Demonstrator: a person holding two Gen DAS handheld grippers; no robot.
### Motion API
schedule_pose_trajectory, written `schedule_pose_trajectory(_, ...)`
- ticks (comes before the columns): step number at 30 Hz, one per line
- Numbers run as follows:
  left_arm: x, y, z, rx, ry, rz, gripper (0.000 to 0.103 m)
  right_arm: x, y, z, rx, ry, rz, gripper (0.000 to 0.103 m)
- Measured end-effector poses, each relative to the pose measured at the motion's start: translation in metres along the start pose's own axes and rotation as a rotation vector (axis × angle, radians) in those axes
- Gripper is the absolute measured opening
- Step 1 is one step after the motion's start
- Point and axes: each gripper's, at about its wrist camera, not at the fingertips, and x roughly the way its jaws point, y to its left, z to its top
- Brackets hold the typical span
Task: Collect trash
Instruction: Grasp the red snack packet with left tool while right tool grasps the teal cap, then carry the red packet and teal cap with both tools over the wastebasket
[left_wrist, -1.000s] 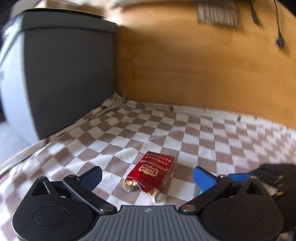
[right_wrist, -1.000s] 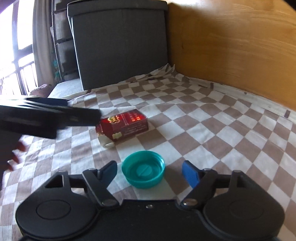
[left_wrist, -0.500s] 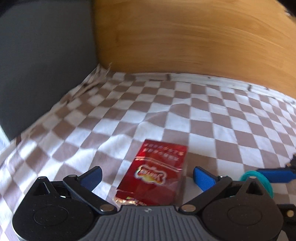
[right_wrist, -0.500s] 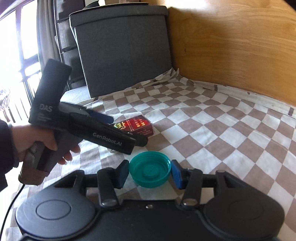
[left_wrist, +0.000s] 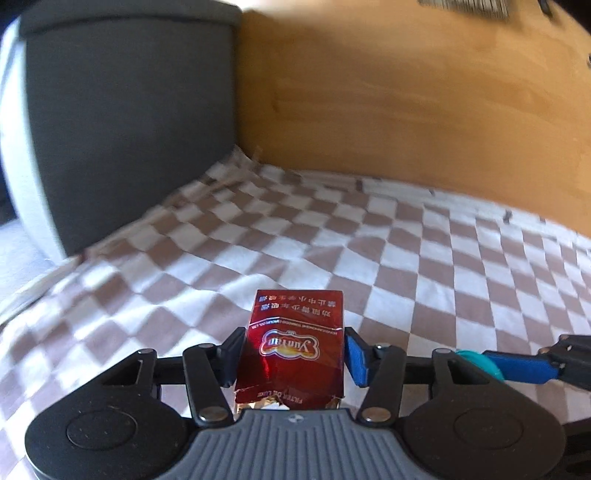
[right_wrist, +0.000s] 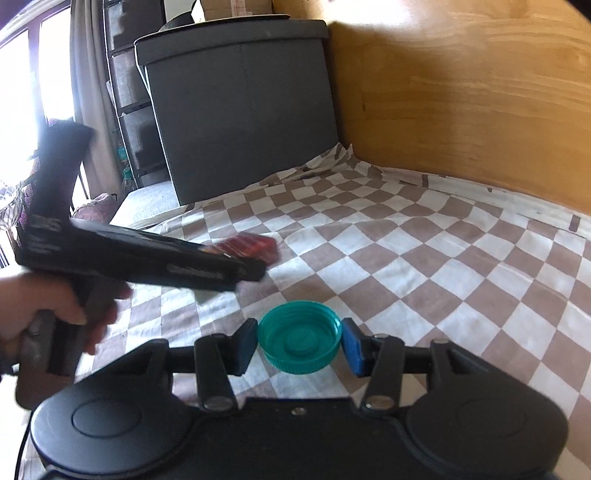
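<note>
Two grips are set: our left tool (left_wrist: 293, 356) has just closed on the red cigarette pack (left_wrist: 295, 343), our right tool (right_wrist: 299, 341) clamps the teal cap (right_wrist: 298, 336), both low over the near checkered cloth (right_wrist: 424, 266). We should lift straight, squeezing steadily.

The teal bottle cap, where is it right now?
The teal bottle cap sits low and centre in the right wrist view, pinched in the right claw over the checkered cloth, right of the red pack.

A brown-and-white checkered cloth (left_wrist: 424, 258) spreads under and ahead of both claws. Beyond them to the left stands a dark grey fabric box with a lid (right_wrist: 240, 103); a light wooden panel (right_wrist: 461, 92) rises ahead and to the right
</note>
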Motion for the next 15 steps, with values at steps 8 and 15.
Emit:
schedule_pose_trajectory(8, -0.072, 0.013, -0.016, -0.062, -0.07, 0.152, 0.055, -0.009, 0.003, 0.005, 0.015, -0.023, 0.042, 0.05)
schedule_pose_trajectory(15, -0.139, 0.024, -0.037, -0.128, -0.093, 0.252, 0.055, -0.021, 0.024, 0.008, -0.018, -0.043, 0.117, 0.05)
